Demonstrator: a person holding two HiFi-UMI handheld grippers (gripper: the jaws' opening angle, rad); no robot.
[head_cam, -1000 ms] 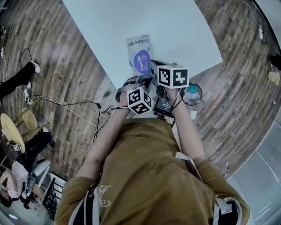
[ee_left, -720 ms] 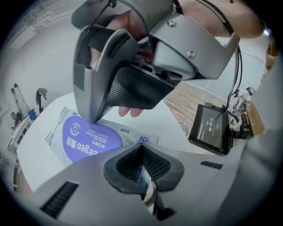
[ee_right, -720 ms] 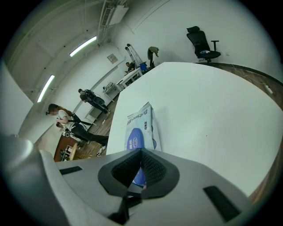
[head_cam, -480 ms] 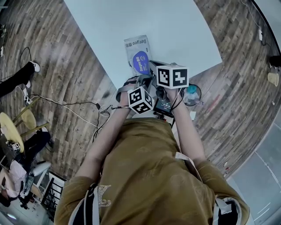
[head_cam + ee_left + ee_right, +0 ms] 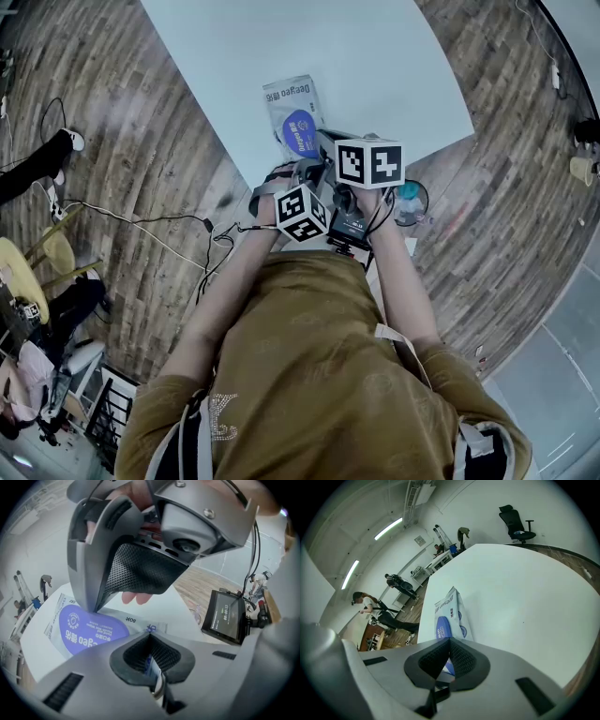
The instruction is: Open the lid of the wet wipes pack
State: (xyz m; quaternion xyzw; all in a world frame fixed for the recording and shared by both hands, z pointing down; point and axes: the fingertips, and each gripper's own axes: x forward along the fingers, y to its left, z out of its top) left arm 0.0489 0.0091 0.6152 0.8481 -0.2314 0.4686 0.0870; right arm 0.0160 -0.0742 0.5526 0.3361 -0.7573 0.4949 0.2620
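**Head view.** White counter [image 5: 394, 66]. The wet wipes pack [image 5: 292, 98] lies flat on it near the person's edge, and its blue oval lid [image 5: 301, 132] faces up and lies down flat. The left gripper [image 5: 292, 172] and right gripper [image 5: 323, 142] are crowded together at the pack's near end. Their tips are hidden under their own bodies.

**Left gripper view.** The left gripper [image 5: 152, 665] has its fingers clenched, with a thin white-and-blue edge of the pack caught in the notch. Ahead, the tip of the right gripper [image 5: 96, 607] comes down on the rim of the lid [image 5: 86, 630]. A small screen [image 5: 225, 618] stands off to the right.

**Right gripper view.** The right gripper [image 5: 447, 663] has its fingers drawn together, and the near end of the lid [image 5: 440, 630] runs into their notch, apparently nipped. The rest of the pack [image 5: 449, 603] stretches away across the counter [image 5: 520, 588].

**Step in hand (judged).** Both grips are taken: the left anchors the pack and the right holds the lid's edge. The lid is not yet lifted.

**Next move (judged).** The right should peel up and away along the pack while the left holds the pack down. A slow pull would keep the thin flap from slipping out.
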